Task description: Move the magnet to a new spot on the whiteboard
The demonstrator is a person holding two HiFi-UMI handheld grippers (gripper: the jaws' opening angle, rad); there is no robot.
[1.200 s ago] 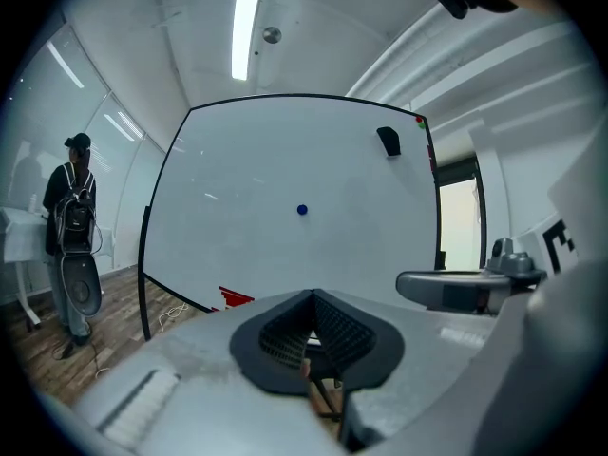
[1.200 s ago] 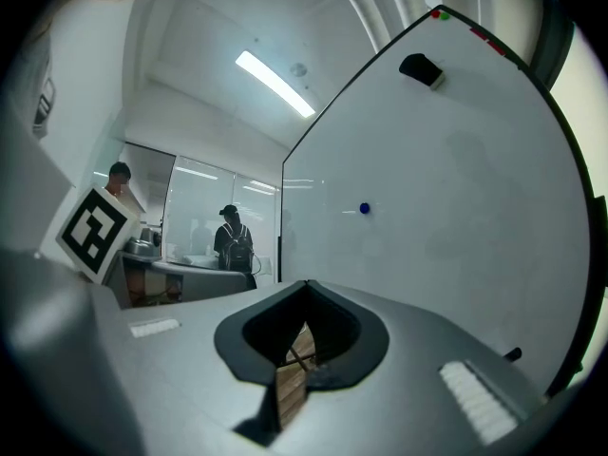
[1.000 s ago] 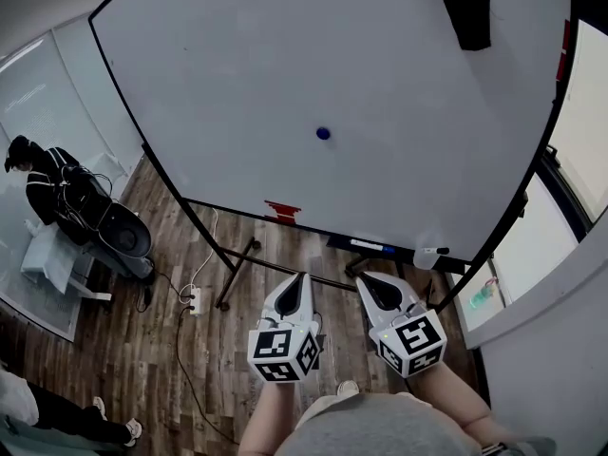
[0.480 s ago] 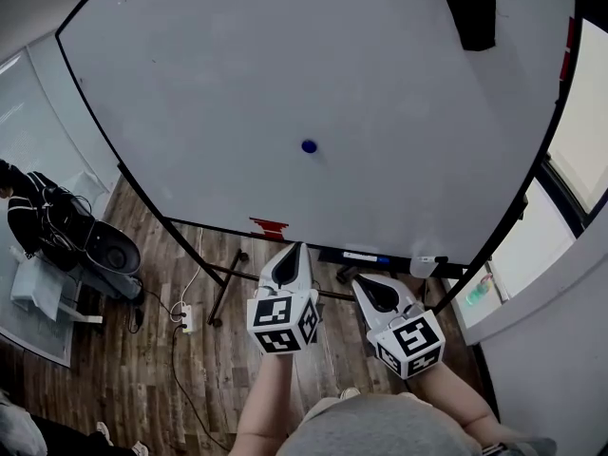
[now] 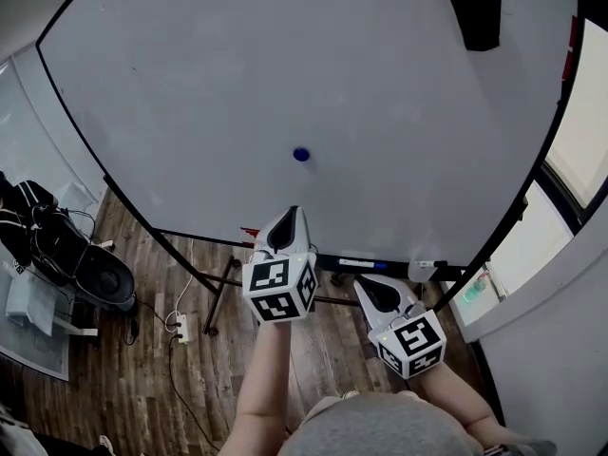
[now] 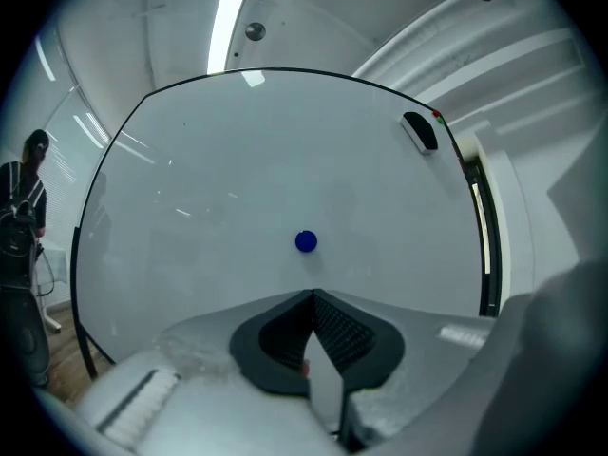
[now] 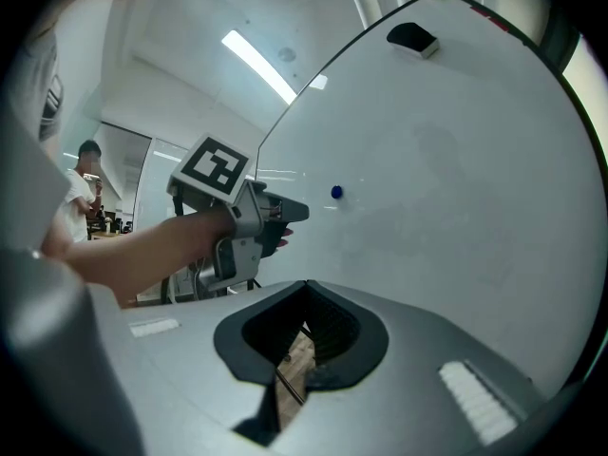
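- While the left gripper (image 5: 290,218) is hanging raised in front of the whiteboard (image 5: 190,84), its fingers are pressing together on nothing, and their tips are pointing just below the magnet (image 5: 301,154) without touching it
- The magnet, a small blue disc, is sitting near the middle of the board on bare white surface, well apart from the black eraser (image 5: 472,8) clinging at the upper right corner
- The left gripper is aiming this way, I judge, because the magnet is the thing to move; the fingers will need to spread before they can pinch it
- The right gripper (image 5: 366,283) is hanging lower and further back, near the tray (image 5: 328,257) under the board, its fingers likewise pressing together with nothing between them; only floor (image 5: 142,369) is showing through the gap behind the tips
- It is probably waiting out of the way, since one gripper is enough for so small a thing
- The board is standing on a black stand (image 5: 214,293), and free surface is lying open on every side of the magnet for a new spot
- No brand or word is showing legibly: the cubes (image 5: 278,291) are bearing only black-and-white square markers, and a pen (image 5: 363,262) on the tray is carrying a label too small to read
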